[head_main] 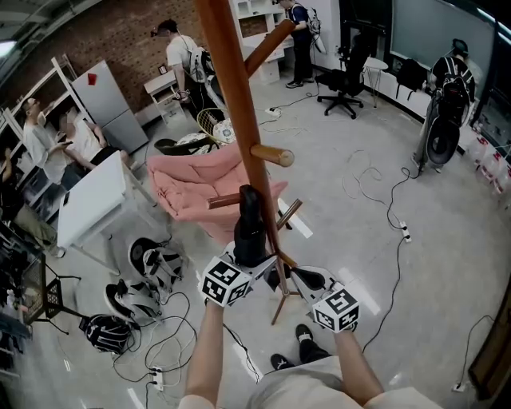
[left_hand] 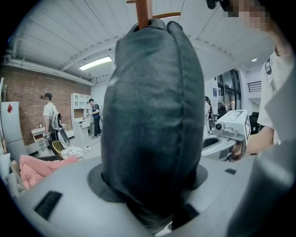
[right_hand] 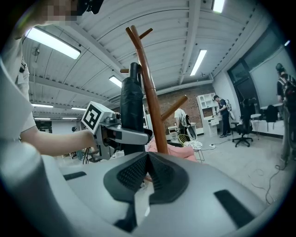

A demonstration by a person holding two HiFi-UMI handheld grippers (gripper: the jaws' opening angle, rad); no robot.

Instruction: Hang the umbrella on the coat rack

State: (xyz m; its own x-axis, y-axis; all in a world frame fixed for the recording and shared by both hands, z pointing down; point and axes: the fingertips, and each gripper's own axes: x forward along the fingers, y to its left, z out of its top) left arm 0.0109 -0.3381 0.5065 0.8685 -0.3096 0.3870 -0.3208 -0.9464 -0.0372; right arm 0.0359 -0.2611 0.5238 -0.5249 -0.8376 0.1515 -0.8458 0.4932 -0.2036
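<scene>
A folded black umbrella (head_main: 248,226) stands upright just left of the brown wooden coat rack (head_main: 239,120). My left gripper (head_main: 248,256) is shut on its lower part. In the left gripper view the umbrella (left_hand: 152,120) fills the space between the jaws, and the rack's pole (left_hand: 143,11) shows above its tip. My right gripper (head_main: 284,275) is shut with nothing in it, low beside the pole. From the right gripper view the umbrella (right_hand: 132,106) stands left of the rack (right_hand: 150,92), gripped by the left gripper (right_hand: 118,134). Pegs (head_main: 272,155) stick out above and beside the umbrella.
A pink fabric chair (head_main: 200,188) sits behind the rack, a white table (head_main: 92,200) to the left. Helmets and bags (head_main: 148,264) and cables lie on the floor at left. Several people stand at the room's edges, and an office chair (head_main: 347,76) is far right.
</scene>
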